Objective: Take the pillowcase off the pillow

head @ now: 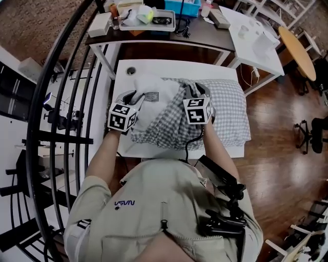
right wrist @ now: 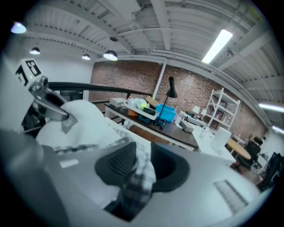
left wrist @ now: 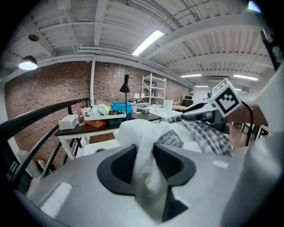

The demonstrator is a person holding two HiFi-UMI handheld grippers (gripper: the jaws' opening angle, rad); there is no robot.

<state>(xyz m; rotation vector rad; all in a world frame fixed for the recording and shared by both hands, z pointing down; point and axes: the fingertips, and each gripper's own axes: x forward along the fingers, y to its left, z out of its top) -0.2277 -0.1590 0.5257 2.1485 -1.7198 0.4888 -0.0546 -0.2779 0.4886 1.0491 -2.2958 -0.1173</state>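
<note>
A white pillow lies on the white table, its left end bare. The grey-checked pillowcase still covers its right part and is bunched up in the middle. My left gripper is shut on a fold of the white pillow, which fills the gap between the pads of the left gripper. My right gripper is shut on the bunched edge of the pillowcase. In the right gripper view the checked cloth hangs out from between the jaws of the right gripper.
A dark desk stands behind the table with a blue bin, a white tray and small boxes. White tables and a round wooden table stand at the right. A black railing runs along the left.
</note>
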